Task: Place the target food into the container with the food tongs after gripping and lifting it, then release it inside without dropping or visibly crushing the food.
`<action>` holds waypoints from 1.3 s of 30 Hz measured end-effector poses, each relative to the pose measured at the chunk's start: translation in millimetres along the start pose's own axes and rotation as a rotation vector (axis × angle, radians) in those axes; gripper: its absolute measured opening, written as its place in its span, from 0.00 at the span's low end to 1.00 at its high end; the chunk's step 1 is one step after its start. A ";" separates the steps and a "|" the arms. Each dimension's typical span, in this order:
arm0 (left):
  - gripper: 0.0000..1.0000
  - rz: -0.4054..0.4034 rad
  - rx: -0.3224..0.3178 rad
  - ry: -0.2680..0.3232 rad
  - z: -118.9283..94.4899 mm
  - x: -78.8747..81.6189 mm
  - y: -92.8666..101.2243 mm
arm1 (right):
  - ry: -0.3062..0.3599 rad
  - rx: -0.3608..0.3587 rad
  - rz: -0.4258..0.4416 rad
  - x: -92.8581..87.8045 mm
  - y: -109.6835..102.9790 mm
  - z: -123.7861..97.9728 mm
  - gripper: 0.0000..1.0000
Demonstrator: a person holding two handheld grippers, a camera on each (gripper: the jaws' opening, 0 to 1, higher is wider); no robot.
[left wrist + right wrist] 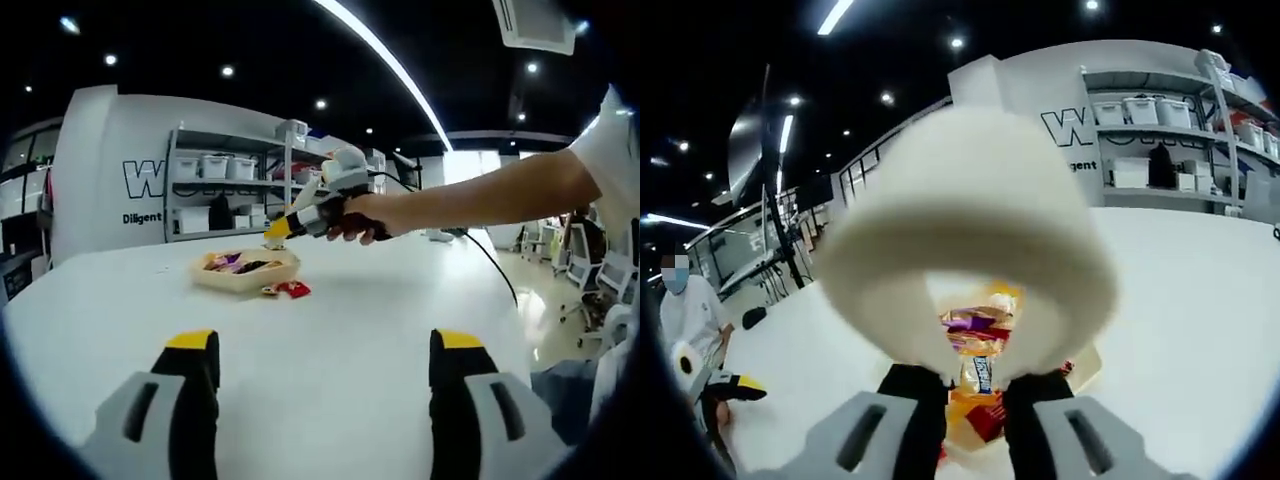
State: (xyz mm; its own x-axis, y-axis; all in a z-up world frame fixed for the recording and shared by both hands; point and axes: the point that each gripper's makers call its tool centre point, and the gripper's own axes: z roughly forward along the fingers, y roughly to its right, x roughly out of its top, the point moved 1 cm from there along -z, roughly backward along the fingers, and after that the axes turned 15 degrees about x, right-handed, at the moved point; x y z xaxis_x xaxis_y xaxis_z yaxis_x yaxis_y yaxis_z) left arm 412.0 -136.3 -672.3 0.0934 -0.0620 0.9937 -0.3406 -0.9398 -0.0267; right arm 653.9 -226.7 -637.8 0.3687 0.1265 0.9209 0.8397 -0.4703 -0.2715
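My left gripper (325, 352) is open and low over the white table (350, 330), with nothing between its yellow-tipped jaws. Farther off sits a shallow beige container (245, 272) holding several wrapped snacks (232, 263). A red packet (292, 290) lies just outside its near rim. A person's hand holds my right gripper (285, 226) just above the container's right side. In the right gripper view, my right gripper (972, 400) is shut on the cream food tongs (970, 200), whose wide loop blocks much of the picture. Through the loop I see wrapped snacks (978, 335) in the container (1087, 368) below.
Metal shelves (225, 180) with white bins stand behind the table, beside a white wall panel with lettering. Office chairs (600, 285) are at the right. A seated person (688, 320) is far left in the right gripper view. A black cable (490, 262) trails across the table.
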 end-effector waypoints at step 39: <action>0.87 0.003 -0.008 0.001 -1.1 1.0 1.8 | 0.023 0.005 -0.044 15.3 -27.2 -28.4 0.16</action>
State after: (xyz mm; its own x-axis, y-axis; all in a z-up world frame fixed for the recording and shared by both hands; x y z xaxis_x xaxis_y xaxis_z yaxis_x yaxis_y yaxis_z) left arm 410.5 -137.7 -671.2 0.0916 -0.0644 0.9937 -0.3486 -0.9368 -0.0285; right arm 625.4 -236.8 -608.4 0.3219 0.1266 0.9383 0.8569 -0.4603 -0.2319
